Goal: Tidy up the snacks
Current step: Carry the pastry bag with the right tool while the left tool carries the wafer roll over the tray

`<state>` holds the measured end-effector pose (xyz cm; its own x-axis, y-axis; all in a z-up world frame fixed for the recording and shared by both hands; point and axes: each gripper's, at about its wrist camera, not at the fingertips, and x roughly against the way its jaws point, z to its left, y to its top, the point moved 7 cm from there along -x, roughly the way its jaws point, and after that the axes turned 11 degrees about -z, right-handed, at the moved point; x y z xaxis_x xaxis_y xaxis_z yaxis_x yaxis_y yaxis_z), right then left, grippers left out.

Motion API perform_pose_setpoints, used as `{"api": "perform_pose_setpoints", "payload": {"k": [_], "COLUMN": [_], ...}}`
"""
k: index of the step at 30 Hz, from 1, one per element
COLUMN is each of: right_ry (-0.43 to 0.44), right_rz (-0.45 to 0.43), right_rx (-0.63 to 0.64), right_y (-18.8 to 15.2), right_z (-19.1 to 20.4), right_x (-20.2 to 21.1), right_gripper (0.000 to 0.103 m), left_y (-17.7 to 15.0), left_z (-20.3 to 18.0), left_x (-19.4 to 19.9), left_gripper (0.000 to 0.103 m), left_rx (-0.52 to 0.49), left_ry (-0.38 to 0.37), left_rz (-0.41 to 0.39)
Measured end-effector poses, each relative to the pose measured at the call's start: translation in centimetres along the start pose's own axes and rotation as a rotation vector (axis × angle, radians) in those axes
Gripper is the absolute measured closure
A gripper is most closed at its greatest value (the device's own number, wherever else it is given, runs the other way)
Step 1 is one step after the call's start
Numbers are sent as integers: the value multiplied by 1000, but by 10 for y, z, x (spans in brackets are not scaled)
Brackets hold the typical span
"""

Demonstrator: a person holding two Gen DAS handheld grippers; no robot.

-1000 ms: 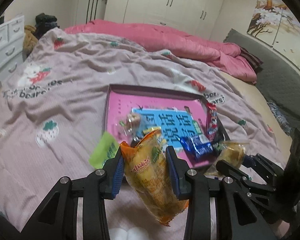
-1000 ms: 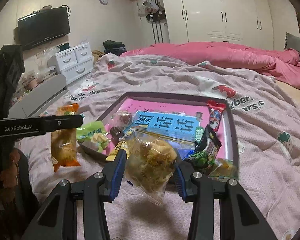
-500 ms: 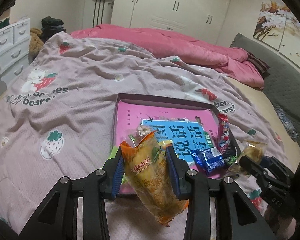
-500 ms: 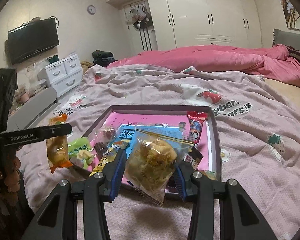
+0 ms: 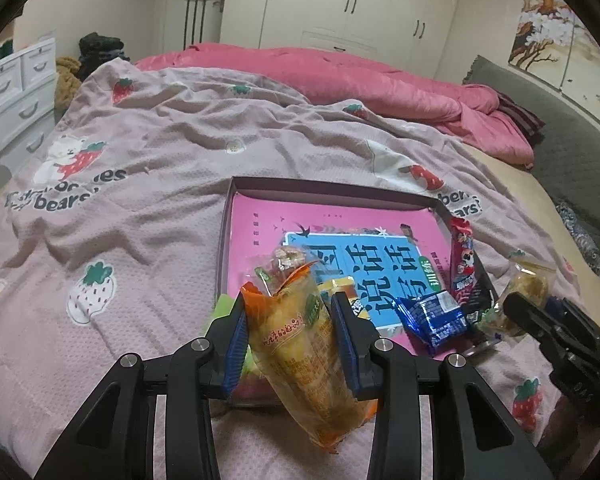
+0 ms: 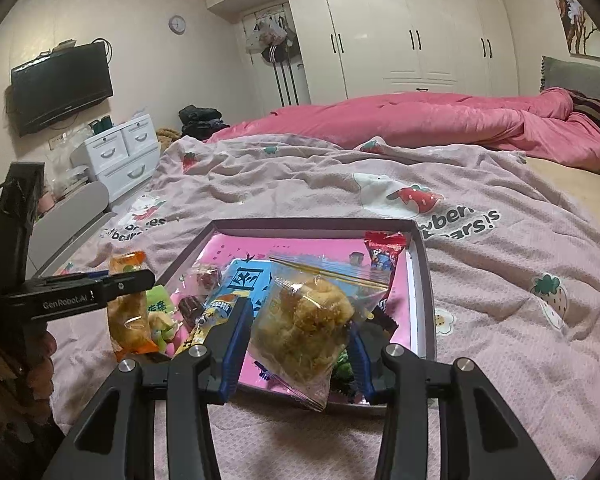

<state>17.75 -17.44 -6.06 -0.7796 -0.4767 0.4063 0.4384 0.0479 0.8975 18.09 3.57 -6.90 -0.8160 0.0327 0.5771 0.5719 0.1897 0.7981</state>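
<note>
My left gripper (image 5: 290, 326) is squeezed onto the orange snack bag (image 5: 300, 344). The blue pads pinch it near the top, so the long bottom end hangs down & sticks out below the jaws. My right gripper (image 6: 296, 332) is squeezed onto the clear bag w/ a crumbly bun (image 6: 308, 320). It pinches the fat middle, prob. so the slippery plastic can't slide out. Both bags are up in the air, right over the near edge of the tray (image 5: 226, 216).

The tray sits on the pink strawberry blanket (image 5: 140, 200). Its floor is a pink & blue picture sheet. Inside it, the other snacks crowd the near end: a blue packet (image 5: 432, 320), a red stick pack (image 5: 462, 256), a green bag (image 6: 160, 312) & a few small candies.

The far half of the tray is bare, so I think that's the best spot to set things down. The walls are low, but I'd lift the hanging bag ends over the rim. The blanket is soft & bumpy, so the tray could tip if I push down. My 2 grippers are close side by side, not much room between.
</note>
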Motion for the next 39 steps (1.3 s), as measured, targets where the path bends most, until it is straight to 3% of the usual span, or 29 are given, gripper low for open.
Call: {"api": "perform_pose_setpoints", "payload": {"k": [39], "right_ry": [6], "right_rz": [69], "right_rx": [30], "right_y": [-16], "right_z": [4], "right_x": [-38], "right_gripper": [58], "left_y": [-15], "left_z": [-16], "left_x": [-46], "left_gripper": [61], "left_rx": [-25], "left_ry": [9], "left_rz": [70]}}
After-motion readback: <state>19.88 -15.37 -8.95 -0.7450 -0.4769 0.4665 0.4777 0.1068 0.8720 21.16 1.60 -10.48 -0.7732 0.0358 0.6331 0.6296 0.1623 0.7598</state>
